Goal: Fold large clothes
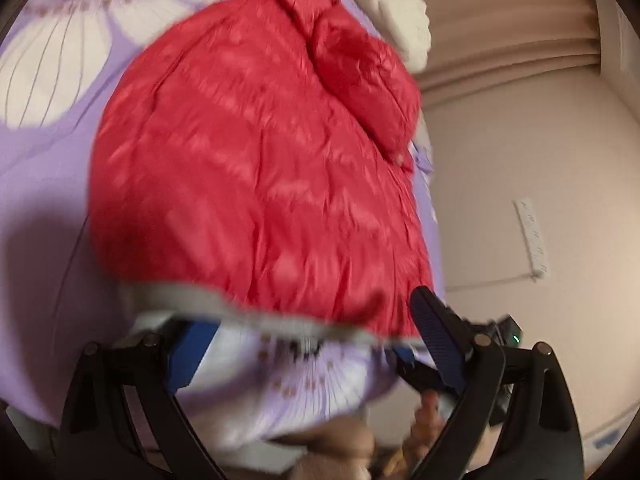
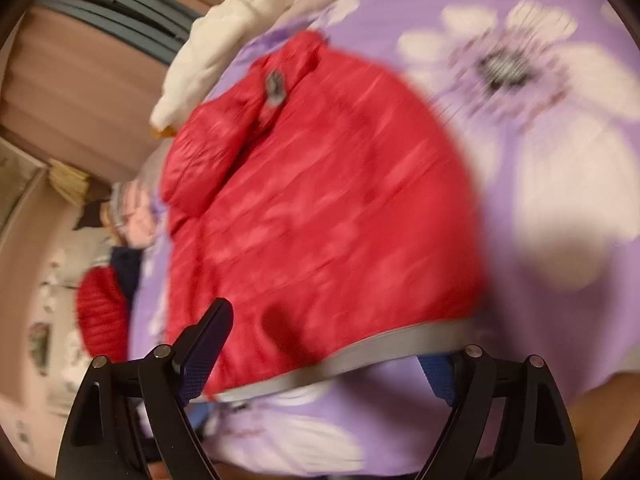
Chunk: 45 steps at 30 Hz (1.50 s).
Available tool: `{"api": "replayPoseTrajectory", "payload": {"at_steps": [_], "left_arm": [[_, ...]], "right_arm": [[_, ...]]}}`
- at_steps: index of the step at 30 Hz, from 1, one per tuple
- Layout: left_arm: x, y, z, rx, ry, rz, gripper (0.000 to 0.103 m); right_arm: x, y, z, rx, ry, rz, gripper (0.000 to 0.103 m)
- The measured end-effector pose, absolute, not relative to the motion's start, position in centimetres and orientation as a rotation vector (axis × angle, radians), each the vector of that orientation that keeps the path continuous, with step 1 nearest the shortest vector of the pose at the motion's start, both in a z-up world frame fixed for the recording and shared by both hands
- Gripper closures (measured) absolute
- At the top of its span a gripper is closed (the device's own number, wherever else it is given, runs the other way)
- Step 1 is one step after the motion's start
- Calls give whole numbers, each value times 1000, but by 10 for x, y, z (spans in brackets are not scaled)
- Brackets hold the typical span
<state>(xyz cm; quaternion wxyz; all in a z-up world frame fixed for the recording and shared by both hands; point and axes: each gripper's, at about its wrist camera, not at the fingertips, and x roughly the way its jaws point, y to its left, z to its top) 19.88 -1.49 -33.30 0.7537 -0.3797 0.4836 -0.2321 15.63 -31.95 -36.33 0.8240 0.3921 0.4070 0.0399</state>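
While both views are blurred, each tool, left (image 1: 308, 328) and right (image 2: 332, 344), is seen spread wide at the grey hem of the red jacket (image 1: 256, 160) laid on the bed (image 1: 44, 184).

Left gripper (image 1: 316, 320): jaws spread wide. One blue pad lies under the grey hem of the red jacket (image 1: 256, 152); the other finger (image 1: 436, 340) stands just beside the jacket's hem corner. Right gripper (image 2: 332, 344): jaws also spread wide. One finger (image 2: 204, 344) overlaps the jacket's hem corner; the other blue pad is partly hidden beneath the hem. Both views motion-blurred.
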Motion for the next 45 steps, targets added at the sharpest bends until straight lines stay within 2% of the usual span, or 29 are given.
{"api": "replayPoseTrajectory", "payload": {"at_steps": [2,4,5,6,7,8,9,12,16,18,22,30,37,40,41,42,43,44,45], "left_arm": [[212,-20,-331,-831,1037,-465,13],[226,-18,-336,-816,1038,-396,26],[232,-17,-340,-804,1046,-360,36],[237,-19,-342,-794,1038,-339,45],[240,-20,-342,-771,1025,-309,51],[241,-21,-343,-749,1019,-288,57],[242,-21,-343,-726,1006,-275,62],[236,-27,-342,-641,952,-247,69],[236,-48,-333,-454,913,-173,74],[236,-56,-327,-361,898,-156,79],[236,-55,-302,-295,811,-173,84],[262,-41,-217,-341,589,-243,85],[352,-49,-167,-342,503,-216,85],[402,-54,-157,-337,484,-183,80],[427,-57,-160,-340,502,-160,76],[449,-59,-166,-342,544,-147,62],[475,-62,-174,-346,613,-156,56],[490,-62,-181,-357,657,-165,50],[503,-61,-189,-376,692,-166,49]], "right_arm": [[163,-316,-362,814,839,55,17],[168,-316,-365,813,821,43,17],[171,-317,-367,824,808,33,17],[169,-316,-368,825,799,26,21],[172,-317,-370,809,787,8,25],[173,-315,-370,774,784,-15,38],[172,-314,-370,721,786,-44,57],[170,-312,-373,626,759,-67,73],[168,-321,-371,635,761,-71,79],[168,-321,-367,628,770,-72,81],[169,-321,-344,621,729,-51,84],[185,-310,-240,483,494,22,84],[267,-301,-182,397,387,40,84],[322,-297,-171,352,359,24,84],[337,-295,-172,349,371,16,82],[357,-295,-175,364,380,6,68],[383,-298,-181,398,424,1,57],[394,-300,-186,430,438,6,39],[404,-305,-192,467,440,12,26]]}}
